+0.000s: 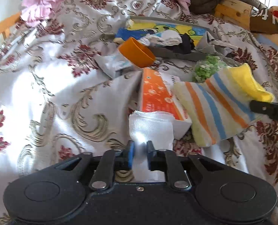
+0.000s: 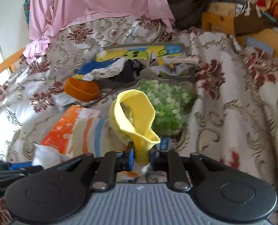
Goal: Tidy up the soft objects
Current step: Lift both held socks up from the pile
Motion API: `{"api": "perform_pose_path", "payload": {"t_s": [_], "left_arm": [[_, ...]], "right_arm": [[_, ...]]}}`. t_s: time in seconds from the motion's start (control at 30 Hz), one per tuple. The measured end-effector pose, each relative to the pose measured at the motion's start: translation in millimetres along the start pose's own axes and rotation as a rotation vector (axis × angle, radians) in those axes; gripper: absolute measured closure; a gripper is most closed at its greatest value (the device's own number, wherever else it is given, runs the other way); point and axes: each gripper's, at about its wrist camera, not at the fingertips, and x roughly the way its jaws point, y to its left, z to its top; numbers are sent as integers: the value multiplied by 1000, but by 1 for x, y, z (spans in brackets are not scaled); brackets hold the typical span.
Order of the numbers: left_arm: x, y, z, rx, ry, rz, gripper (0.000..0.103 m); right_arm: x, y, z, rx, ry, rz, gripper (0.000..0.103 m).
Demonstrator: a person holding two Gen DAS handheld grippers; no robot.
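My left gripper (image 1: 140, 151) is shut on the white toe end of a striped sock (image 1: 215, 105). The sock has orange and blue stripes and a yellow cuff (image 1: 249, 82). It stretches to the right over an orange-and-white box (image 1: 157, 97). My right gripper (image 2: 141, 156) is shut on the yellow cuff (image 2: 135, 112) of the same sock, whose striped body (image 2: 88, 135) runs left. The left gripper's fingers (image 2: 17, 166) show at the lower left of the right wrist view. The right gripper's fingertip (image 1: 270, 108) shows at the right edge of the left wrist view.
A grey tray (image 1: 176, 53) holds several socks and a colourful cloth (image 1: 168, 29). An orange cup (image 1: 137, 51), a white packet (image 1: 112, 65) and a bag of green bits (image 2: 165, 103) lie on the patterned bedspread (image 1: 45, 93). Pink fabric (image 2: 94, 1) and wooden furniture (image 2: 219, 18) stand behind.
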Motion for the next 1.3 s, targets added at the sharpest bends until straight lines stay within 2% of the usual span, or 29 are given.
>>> {"api": "perform_pose_path", "payload": {"t_s": [0.07,0.13,0.2,0.33,0.4,0.5,0.6,0.73,0.87,1.13,1.23,1.3], "left_arm": [[3,0,0,-12,9,-20,79],[6,-1,0,-14,16,-32,69],[8,-2,0,-15,21,-40,59],[10,-8,0,12,28,-66,48],[12,-10,-1,41,32,-54,38],[17,-14,-3,79,44,-20,33],[20,-14,-4,76,54,-31,29],[23,-18,-6,96,72,-40,28],[25,-24,-9,149,74,-6,31],[27,-14,-6,96,70,-16,53],[25,-15,-7,87,66,-16,58],[25,-15,-7,93,59,-15,64]], "right_arm": [[4,-1,1,20,11,40,69],[7,0,2,26,16,77,65],[10,4,3,7,15,90,55],[16,17,2,-60,15,106,45],[19,24,0,-105,20,100,39],[22,34,-3,-158,27,102,37],[25,39,-6,-186,38,95,35],[30,37,-7,-172,57,97,32],[33,41,-10,-212,47,74,32],[34,54,-18,-325,44,26,32],[34,55,-19,-344,41,15,38],[34,57,-20,-370,38,-9,47]]}}
